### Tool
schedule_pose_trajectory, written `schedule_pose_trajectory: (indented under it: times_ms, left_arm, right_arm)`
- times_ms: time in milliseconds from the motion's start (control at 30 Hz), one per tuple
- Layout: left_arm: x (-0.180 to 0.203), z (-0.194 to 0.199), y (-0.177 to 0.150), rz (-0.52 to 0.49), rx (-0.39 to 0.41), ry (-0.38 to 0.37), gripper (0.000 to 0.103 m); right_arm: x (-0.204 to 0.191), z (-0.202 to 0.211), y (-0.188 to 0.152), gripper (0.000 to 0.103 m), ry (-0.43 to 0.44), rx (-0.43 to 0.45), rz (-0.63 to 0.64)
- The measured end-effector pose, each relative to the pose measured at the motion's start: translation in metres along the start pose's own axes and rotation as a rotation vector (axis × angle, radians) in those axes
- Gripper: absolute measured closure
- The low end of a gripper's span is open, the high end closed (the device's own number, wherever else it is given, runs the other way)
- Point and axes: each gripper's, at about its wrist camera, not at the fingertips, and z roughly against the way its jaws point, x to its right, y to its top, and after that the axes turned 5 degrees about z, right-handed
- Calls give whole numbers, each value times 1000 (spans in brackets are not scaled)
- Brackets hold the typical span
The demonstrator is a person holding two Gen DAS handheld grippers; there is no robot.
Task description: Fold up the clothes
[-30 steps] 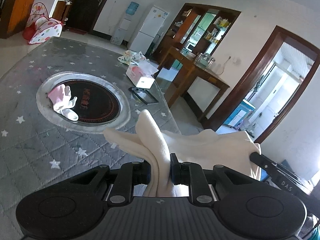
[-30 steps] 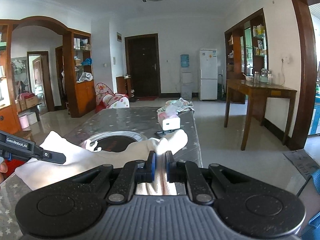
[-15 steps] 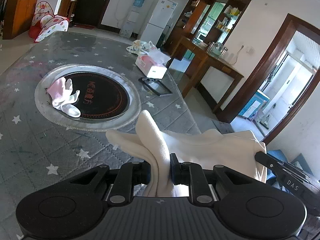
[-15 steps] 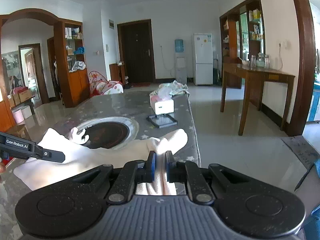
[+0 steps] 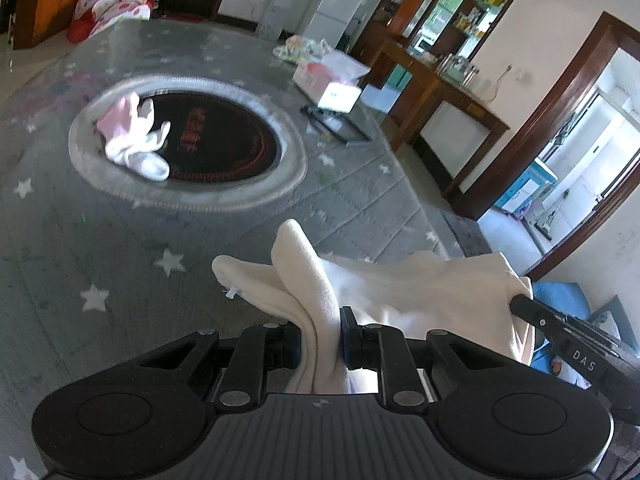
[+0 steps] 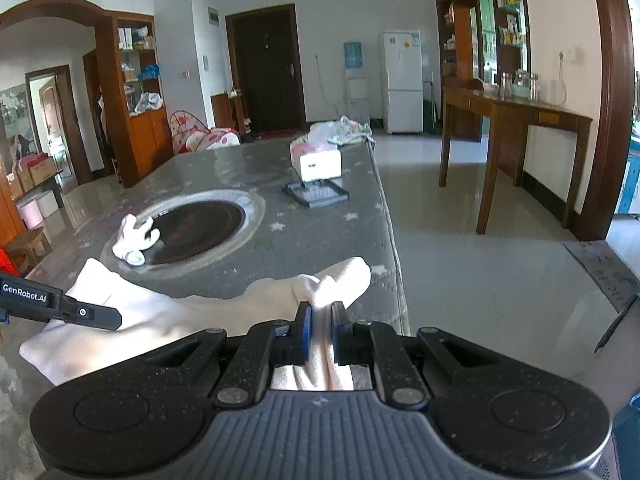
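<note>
Both my grippers have tipped down since a second ago; the table top now fills more of each view. My left gripper (image 5: 320, 332) is clamped on one bunched corner of the cream garment (image 5: 420, 292), held above the near edge of the grey star-print table (image 5: 120, 240). My right gripper (image 6: 319, 330) is clamped on the opposite corner. Cloth below both clamps is hidden. On the round inset (image 5: 224, 140): one pink-white small garment (image 5: 134, 140), blurred. One tissue box (image 6: 320, 160), one black tray (image 6: 316, 194).
</note>
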Motion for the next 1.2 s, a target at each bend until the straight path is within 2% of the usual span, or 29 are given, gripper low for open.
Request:
schedule_pose_trajectory:
  times_ms: [500, 833, 933, 1000, 1033, 1100, 1200]
  left_arm:
    - [-22, -20, -16, 24, -59, 28, 79]
    - [-26, -14, -24, 5, -73, 17, 78]
    - [-25, -12, -24, 0, -69, 27, 73]
    - [-24, -7, -25, -11, -53, 38, 64]
    - [-22, -4, -25, -22, -41, 43, 63]
    - [-17, 3, -26, -55, -10, 62, 59]
    - [-8, 14, -30, -108, 43, 92, 55]
  right_arm:
    - [13, -39, -30, 94, -32, -100, -14]
    - [10, -37, -48, 92, -33, -140, 34]
    - [10, -31, -47, 85, -49, -132, 35]
    - [8, -21, -45, 82, -62, -104, 43]
    - [6, -17, -44, 79, -62, -92, 50]
    - [-3, -5, -43, 61, -54, -59, 70]
    - [-19, 7, -43, 59, -23, -33, 105]
